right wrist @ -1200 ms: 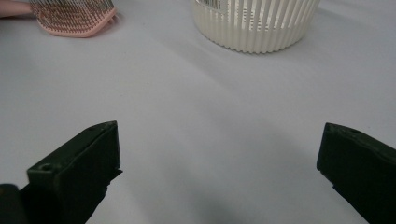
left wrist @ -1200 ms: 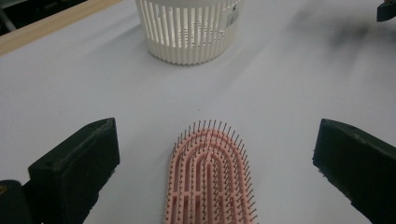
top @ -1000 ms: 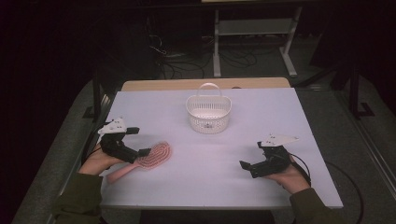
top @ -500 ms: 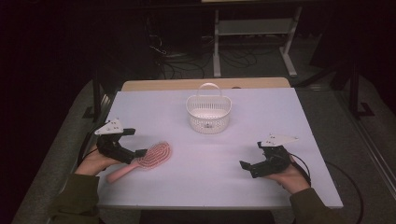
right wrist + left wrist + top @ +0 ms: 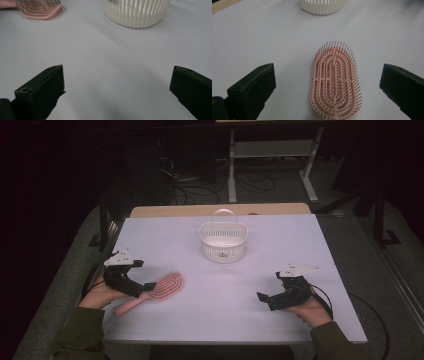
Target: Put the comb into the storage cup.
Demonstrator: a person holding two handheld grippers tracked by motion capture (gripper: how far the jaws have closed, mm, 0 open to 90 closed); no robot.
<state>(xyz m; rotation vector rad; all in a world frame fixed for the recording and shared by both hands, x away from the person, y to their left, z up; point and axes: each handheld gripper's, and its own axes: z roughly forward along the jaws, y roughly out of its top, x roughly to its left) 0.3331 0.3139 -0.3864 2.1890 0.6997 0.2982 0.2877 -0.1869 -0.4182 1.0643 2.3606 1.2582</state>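
Left tongs (image 5: 148, 286): we see them held low over the left part of the desk, jaws spread wide and gripping nothing; in the left gripper view (image 5: 327, 95) the two black jaws stand at either edge with the brush between them, touching neither.
Left hand (image 5: 100, 294): we see it wrapped around the body of the left tongs, the sleeve entering from the bottom edge.
Hairbrush (image 5: 159, 289): we note a pink oval brush lying flat on the desk, bristles up, its head under the tips of the left tongs and its handle running back toward the left hand; in the left gripper view (image 5: 334, 82) its head points away toward the basket.
Right tongs (image 5: 261, 296): we see them resting low over the right part of the desk, jaws likewise wide apart and empty; in the right gripper view (image 5: 116, 95) bare desk lies between the jaws.
Right hand (image 5: 310, 309): we see it holding the right tongs from behind, a cable trailing off beside it.
Basket (image 5: 223, 240): we note a white slatted basket with an arched handle, upright at the middle of the far half of the desk, well apart from both tongs and from the hairbrush.
Desk (image 5: 280, 240): we see a pale, plain surface carrying the brush and basket.
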